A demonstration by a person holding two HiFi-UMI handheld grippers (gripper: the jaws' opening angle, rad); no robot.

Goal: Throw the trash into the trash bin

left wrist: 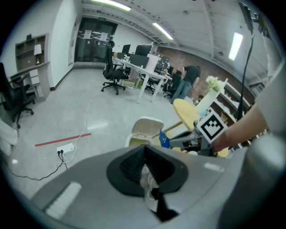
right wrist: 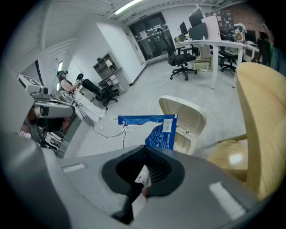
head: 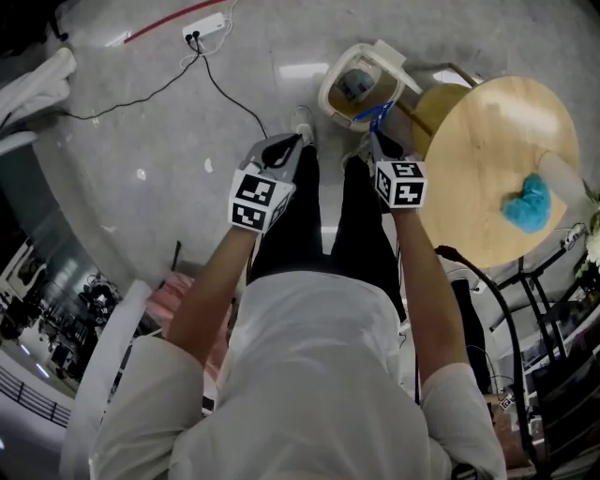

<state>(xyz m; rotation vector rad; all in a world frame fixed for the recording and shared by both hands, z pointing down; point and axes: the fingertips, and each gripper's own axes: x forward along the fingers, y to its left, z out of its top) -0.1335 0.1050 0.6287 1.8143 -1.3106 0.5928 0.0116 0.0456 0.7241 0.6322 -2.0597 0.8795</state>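
A cream trash bin point(head: 349, 91) stands on the floor with its lid swung open, just ahead of the person's feet. My right gripper point(head: 375, 133) is shut on a blue plastic wrapper point(head: 379, 114), which hangs over the bin's near rim. In the right gripper view the wrapper point(right wrist: 161, 129) sticks out past the closed jaws point(right wrist: 144, 152), with the open bin point(right wrist: 188, 120) right behind it. My left gripper point(head: 297, 142) hovers to the left of the bin. Its jaws point(left wrist: 144, 150) are pressed together with nothing between them. It looks across at the bin point(left wrist: 144, 129) and the wrapper point(left wrist: 164, 139).
A round wooden table point(head: 487, 131) stands right of the bin, with a crumpled blue thing point(head: 527, 206) on it. A white power strip point(head: 206, 26) and its black cable lie on the floor at far left. The person's legs and shoes are below the grippers.
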